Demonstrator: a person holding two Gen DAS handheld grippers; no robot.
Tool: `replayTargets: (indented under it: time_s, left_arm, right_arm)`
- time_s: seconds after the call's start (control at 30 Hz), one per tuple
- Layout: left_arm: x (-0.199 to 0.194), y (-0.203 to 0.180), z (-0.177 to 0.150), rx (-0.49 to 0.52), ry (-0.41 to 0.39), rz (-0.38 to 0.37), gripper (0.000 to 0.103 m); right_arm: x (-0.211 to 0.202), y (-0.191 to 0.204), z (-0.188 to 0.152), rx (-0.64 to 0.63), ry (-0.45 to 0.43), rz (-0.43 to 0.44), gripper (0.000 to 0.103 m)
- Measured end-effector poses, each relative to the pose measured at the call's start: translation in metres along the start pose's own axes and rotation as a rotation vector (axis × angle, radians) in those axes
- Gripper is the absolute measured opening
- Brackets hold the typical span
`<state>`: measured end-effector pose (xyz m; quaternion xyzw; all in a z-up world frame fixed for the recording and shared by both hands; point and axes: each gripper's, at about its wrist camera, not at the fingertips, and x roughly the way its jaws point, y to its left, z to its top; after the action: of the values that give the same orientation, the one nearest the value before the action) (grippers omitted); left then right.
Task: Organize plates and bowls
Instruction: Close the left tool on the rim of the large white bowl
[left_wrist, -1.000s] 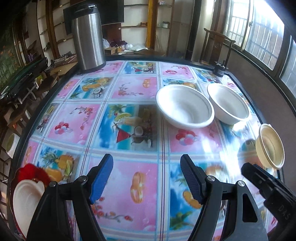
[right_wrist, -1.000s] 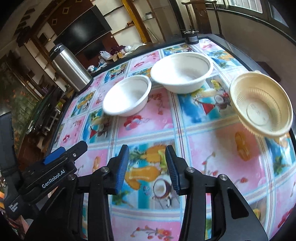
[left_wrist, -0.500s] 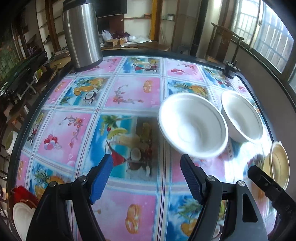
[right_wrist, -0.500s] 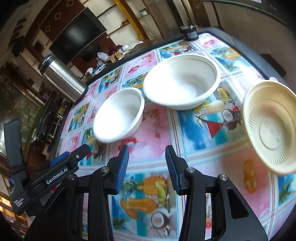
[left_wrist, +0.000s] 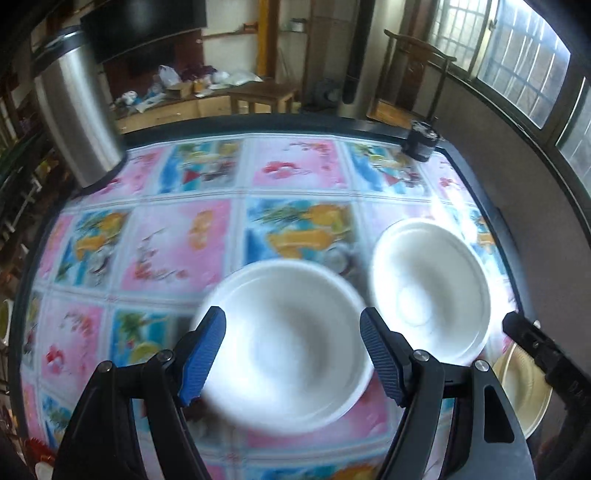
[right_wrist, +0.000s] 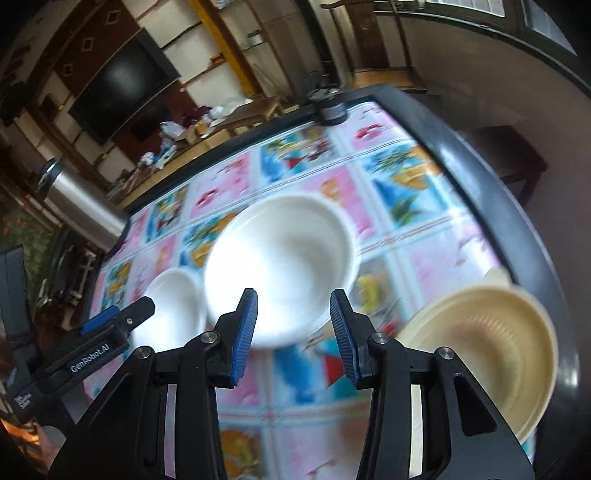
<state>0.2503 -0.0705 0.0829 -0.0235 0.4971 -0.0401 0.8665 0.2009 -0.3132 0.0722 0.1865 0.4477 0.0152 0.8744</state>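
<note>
Left wrist view: two spread hand-held grippers over three bowls

My left hand-held gripper (left_wrist: 291, 354) fills the lower frame, its blue pads spread wide and empty, with a blurred white bowl (left_wrist: 284, 347) on the bench (left_wrist: 166, 251) seen between them. A second white bowl (left_wrist: 428, 288) sits just right of it. In the right wrist view, my right hand-held gripper (right_wrist: 293, 332) stands partly spread, gripping nothing, below that second white bowl (right_wrist: 284, 266). A cream ribbed bowl (right_wrist: 484, 350) lies at lower right. A steel flask (left_wrist: 74, 110) stands upper left.
</note>
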Motion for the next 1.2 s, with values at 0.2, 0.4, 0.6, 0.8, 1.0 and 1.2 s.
replayTargets:
  time_s: [0.2,0.4,0.6,0.8,1.0,1.2]
  left_arm:
    - [0.027,-0.034,0.022,0.049,0.035,-0.054,0.075]
    - [0.049,-0.058,0.034,0.103,0.081,-0.091,0.075]
    - [0.063,-0.075,0.031,0.155,0.087,-0.069,0.058]
    - [0.061,-0.071,0.032,0.169,0.073,-0.034,0.019]
    - [0.047,-0.069,0.023,0.182,0.062,-0.061,0.019]
    - [0.014,-0.057,0.007,0.169,0.044,-0.063,0.019]
  right_arm:
    - [0.021,-0.019,0.013,0.024,0.031,-0.014,0.04]
    - [0.042,-0.028,0.013,0.063,0.072,0.048,0.04]
    - [0.051,-0.017,0.012,-0.017,0.056,0.009,0.015]
    - [0.049,-0.025,0.012,-0.013,0.025,-0.009,0.014]
    - [0.031,-0.027,0.011,-0.01,-0.004,0.003,0.014]
    - [0.008,-0.018,-0.005,-0.022,-0.005,0.033,0.014]
